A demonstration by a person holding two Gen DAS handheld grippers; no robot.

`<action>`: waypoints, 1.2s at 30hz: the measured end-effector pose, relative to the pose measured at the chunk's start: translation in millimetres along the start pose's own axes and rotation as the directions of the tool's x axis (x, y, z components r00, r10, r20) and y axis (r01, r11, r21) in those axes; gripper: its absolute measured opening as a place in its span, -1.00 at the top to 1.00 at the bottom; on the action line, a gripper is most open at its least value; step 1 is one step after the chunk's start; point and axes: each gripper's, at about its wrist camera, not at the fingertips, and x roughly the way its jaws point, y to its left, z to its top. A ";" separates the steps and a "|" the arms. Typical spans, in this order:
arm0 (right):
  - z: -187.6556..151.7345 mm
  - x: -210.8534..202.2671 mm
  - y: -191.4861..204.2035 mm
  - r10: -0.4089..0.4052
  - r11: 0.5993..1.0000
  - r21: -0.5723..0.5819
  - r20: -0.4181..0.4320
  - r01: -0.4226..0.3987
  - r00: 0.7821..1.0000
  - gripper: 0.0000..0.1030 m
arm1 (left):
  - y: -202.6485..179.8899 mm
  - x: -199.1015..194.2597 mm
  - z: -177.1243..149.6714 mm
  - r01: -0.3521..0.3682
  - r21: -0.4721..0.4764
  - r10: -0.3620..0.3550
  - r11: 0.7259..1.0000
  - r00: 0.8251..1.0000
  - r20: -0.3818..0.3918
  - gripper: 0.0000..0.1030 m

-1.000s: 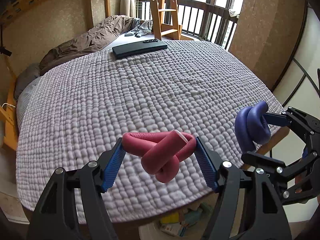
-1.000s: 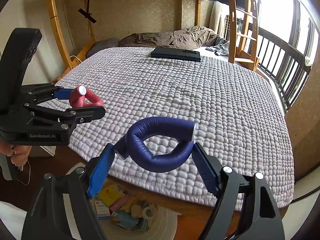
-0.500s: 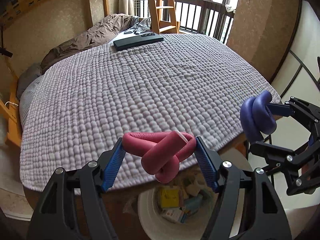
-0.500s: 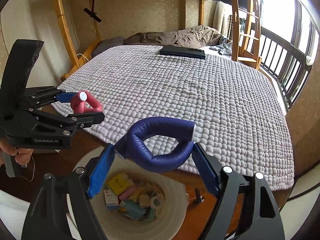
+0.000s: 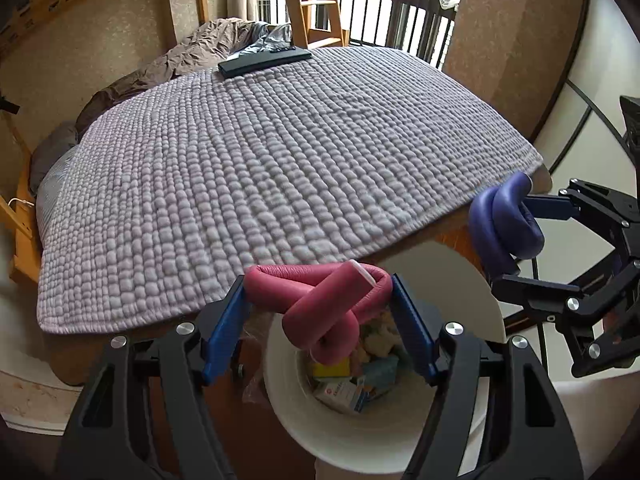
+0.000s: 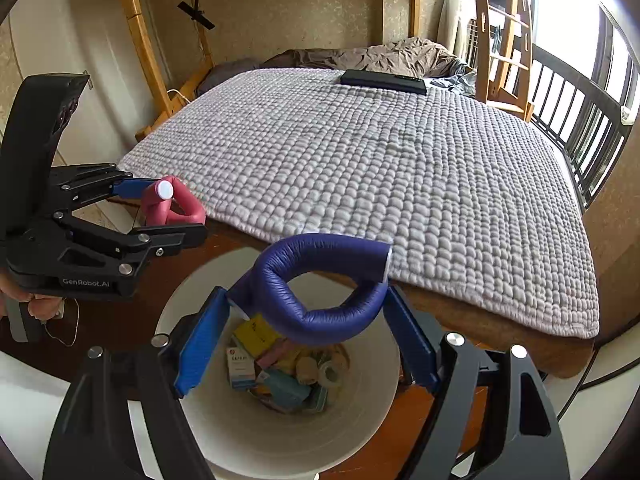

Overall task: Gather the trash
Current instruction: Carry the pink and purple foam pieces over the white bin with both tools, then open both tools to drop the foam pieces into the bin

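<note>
My left gripper (image 5: 320, 312) is shut on a knotted pink foam tube (image 5: 320, 304) and holds it above the white trash bin (image 5: 476, 300). My right gripper (image 6: 308, 320) is shut on a looped blue foam tube (image 6: 320, 280) and holds it above the same bin (image 6: 372, 408). The bin holds several small boxes and wrappers (image 6: 276, 372). The right gripper with the blue tube (image 5: 500, 224) shows at the right of the left wrist view. The left gripper with the pink tube (image 6: 172, 204) shows at the left of the right wrist view.
A bed with a grey quilted blanket (image 5: 260, 152) lies just beyond the bin. A black flat box (image 5: 264, 60) and a brown duvet (image 5: 192, 52) lie at its far end. A wooden ladder (image 5: 312, 0) and a bunk frame (image 6: 140, 48) stand around the bed.
Both grippers have drawn back from the bed's edge and tilted down with their tubes. The bin has come fully into view below them. Both grips are unchanged.
</note>
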 end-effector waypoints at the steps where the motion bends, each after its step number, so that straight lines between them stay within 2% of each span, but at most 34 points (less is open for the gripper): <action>1: -2.3 -0.9 0.9 0.002 1.000 -0.002 -0.004 -0.002 1.000 -0.51 | -1.7 -0.3 -2.4 0.003 0.005 -0.003 1.000 1.000 -0.005 -0.37; 19: -32.4 14.1 4.5 0.026 1.000 0.020 -0.091 -0.024 0.996 -0.52 | -24.5 22.6 -32.7 0.030 0.051 -0.024 0.998 0.994 -0.111 -0.37; 36: -41.0 48.2 -2.4 0.048 0.998 0.051 -0.153 -0.041 0.987 -0.52 | -24.5 49.8 -50.0 0.008 0.039 -0.001 0.999 0.985 -0.173 -0.38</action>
